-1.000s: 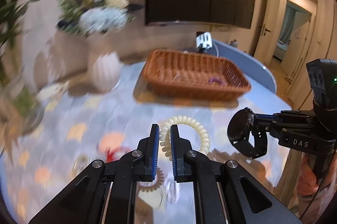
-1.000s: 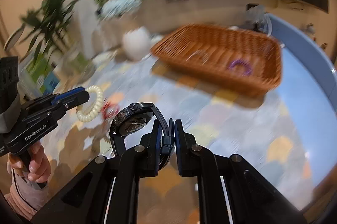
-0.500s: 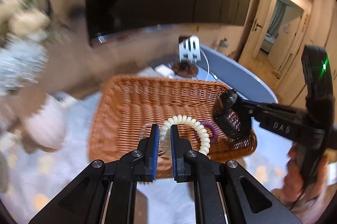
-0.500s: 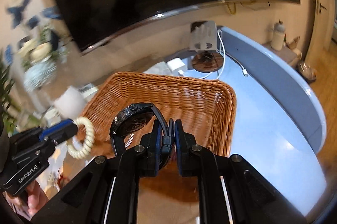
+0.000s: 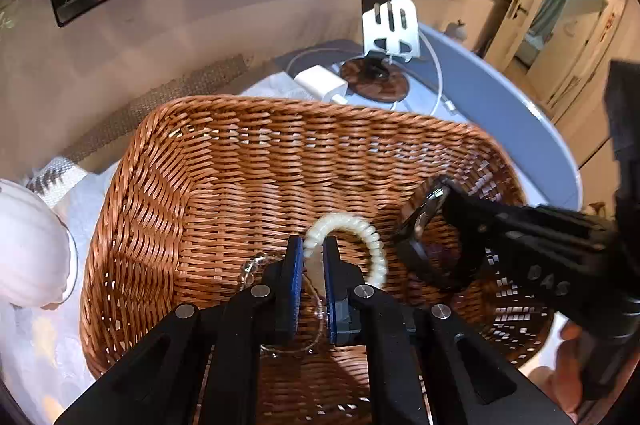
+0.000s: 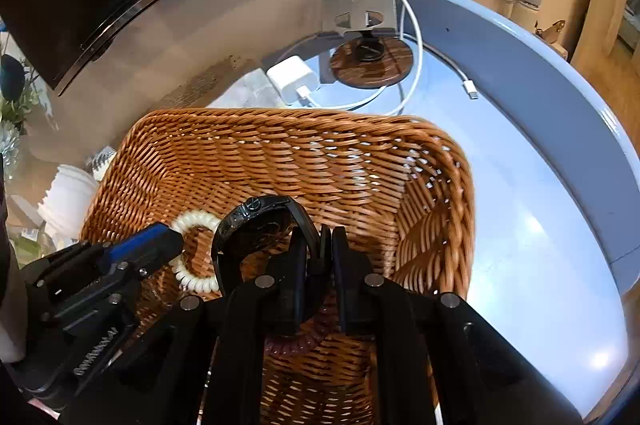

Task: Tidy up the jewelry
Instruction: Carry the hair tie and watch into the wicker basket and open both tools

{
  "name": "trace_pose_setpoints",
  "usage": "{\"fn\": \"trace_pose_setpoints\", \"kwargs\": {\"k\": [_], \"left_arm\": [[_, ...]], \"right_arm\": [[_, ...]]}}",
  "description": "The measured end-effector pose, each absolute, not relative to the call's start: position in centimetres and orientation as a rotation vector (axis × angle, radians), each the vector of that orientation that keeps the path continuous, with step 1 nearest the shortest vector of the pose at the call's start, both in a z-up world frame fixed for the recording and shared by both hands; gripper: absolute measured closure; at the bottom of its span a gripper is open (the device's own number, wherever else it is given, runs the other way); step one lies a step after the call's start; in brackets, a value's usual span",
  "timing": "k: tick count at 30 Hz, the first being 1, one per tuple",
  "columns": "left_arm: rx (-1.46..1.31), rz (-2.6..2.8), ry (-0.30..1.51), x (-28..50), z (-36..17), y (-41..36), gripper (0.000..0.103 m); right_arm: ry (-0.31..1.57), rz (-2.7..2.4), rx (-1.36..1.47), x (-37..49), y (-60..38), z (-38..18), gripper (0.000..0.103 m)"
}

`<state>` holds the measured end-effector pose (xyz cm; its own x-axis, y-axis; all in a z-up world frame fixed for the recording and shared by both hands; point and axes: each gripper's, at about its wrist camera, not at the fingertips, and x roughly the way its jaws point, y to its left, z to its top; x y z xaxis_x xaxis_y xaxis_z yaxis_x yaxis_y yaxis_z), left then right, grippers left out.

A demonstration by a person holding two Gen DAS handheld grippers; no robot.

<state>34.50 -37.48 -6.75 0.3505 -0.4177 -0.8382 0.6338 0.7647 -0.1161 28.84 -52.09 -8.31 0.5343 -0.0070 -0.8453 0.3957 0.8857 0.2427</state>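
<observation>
A brown wicker basket [image 5: 224, 161] [image 6: 360, 153] fills both views. My left gripper [image 5: 311, 253] is shut on a cream spiral bracelet [image 5: 362, 229] and holds it inside the basket, above the bottom. My right gripper [image 6: 325, 245] is shut on the strap of a black wristwatch [image 6: 260, 221], also held inside the basket. The watch [image 5: 420, 217] hangs to the right of the bracelet in the left wrist view. The bracelet [image 6: 192, 253] and left gripper [image 6: 176, 239] show at the left of the right wrist view. A clear bead chain [image 5: 256, 265] and a purple spiral band [image 6: 288, 345] lie on the basket bottom.
A white ribbed vase [image 5: 28, 249] stands left of the basket. Behind the basket sit a white charger with cable [image 6: 294, 79] and a metal phone stand on a round wooden base [image 6: 370, 61]. The blue table edge [image 6: 560, 97] curves on the right. A dark screen hangs on the wall behind.
Both grippers have moved forward from over the patterned table to over and down into the basket, still holding the bracelet and the watch. The basket now looks much nearer.
</observation>
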Motion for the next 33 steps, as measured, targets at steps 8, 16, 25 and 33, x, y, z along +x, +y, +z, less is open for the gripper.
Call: {"fn": "trace_pose_setpoints", "kwargs": {"k": [8, 16, 25, 33], "left_arm": [[0.268, -0.708, 0.974, 34.0, -6.5, -37.4, 0.093], [0.235, -0.745, 0.931, 31.6, -4.2, -35.0, 0.053], [0.209, -0.752, 0.830, 25.7, 0.6, -29.7, 0.050], [0.133, -0.703, 0.754, 19.9, 2.9, -20.4, 0.039]], "right_arm": [[0.966, -0.235, 0.486, 28.4, -52.8, -8.2, 0.079], [0.908, -0.204, 0.570, 25.7, -53.4, -6.3, 0.073], [0.867, -0.159, 0.516, 21.1, -49.6, -2.1, 0.073], [0.818, -0.047, 0.422, 16.0, -43.1, 0.3, 0.065]]}}
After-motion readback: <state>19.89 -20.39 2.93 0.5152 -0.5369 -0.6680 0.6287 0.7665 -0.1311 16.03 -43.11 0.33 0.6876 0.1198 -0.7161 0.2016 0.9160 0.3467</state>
